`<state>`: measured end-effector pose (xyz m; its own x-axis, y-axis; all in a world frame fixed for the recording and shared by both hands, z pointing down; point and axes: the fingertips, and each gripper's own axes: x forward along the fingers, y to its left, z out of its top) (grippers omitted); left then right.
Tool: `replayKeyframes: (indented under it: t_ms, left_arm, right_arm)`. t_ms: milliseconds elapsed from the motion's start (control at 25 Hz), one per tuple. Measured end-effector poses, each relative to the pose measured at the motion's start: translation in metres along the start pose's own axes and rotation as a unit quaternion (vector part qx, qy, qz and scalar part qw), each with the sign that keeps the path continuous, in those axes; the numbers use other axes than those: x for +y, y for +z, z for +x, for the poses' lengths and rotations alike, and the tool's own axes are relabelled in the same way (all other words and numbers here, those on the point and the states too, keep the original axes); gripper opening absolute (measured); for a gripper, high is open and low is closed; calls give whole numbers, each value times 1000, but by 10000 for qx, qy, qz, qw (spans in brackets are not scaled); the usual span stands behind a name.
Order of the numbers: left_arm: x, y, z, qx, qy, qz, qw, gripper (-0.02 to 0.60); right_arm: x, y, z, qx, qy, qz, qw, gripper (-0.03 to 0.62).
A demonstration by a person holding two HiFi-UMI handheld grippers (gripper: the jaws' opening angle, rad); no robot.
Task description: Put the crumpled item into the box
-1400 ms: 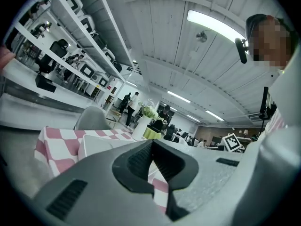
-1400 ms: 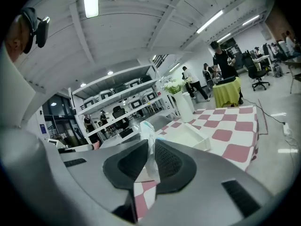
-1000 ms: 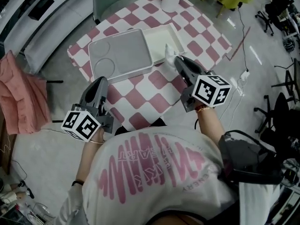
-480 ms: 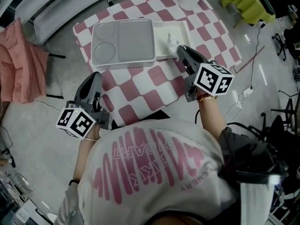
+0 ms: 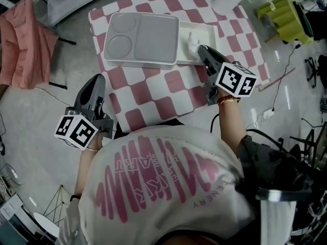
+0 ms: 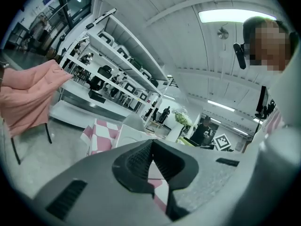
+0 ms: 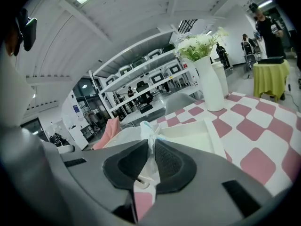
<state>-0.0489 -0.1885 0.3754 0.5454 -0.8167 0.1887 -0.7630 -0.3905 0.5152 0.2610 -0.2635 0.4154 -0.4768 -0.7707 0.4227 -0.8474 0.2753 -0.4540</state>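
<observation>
Cloth, pink (image 5: 25,40): draped well left of the box (image 5: 205,30). Left hand-held gripper (image 5: 96,81): jaws closed together, nothing between them; off the checkered counter (image 5: 153,93), left of the box and nearer the person. Grey lid (image 5: 143,37): covers the box's left part. Crumpled item (image 5: 192,41): white, pinched between the jaws of the right hand-held gripper (image 5: 201,49), at the box's open right part.
</observation>
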Motion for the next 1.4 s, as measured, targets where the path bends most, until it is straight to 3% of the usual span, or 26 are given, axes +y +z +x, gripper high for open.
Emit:
replayKeyframes:
  t_ms: [320, 760, 1120, 1400]
  left_arm:
    - [8, 1, -4, -40, 214, -7, 9998, 8]
    - [9, 3, 1, -23, 177, 7, 9998, 8]
    - [11, 1, 1, -33, 180, -30, 9998, 8]
    - [13, -1, -1, -51, 212, -50, 9998, 8]
  right_arm:
    - [-5, -8, 19, 530, 3, -585, 9969, 44]
    - [-1, -19, 28, 1046, -15, -973, 9897, 44]
    - [-5, -34, 31, 1601, -317, -2028, 9655, 46]
    - [-8, -42, 33, 1854, -426, -2423, 9514, 45]
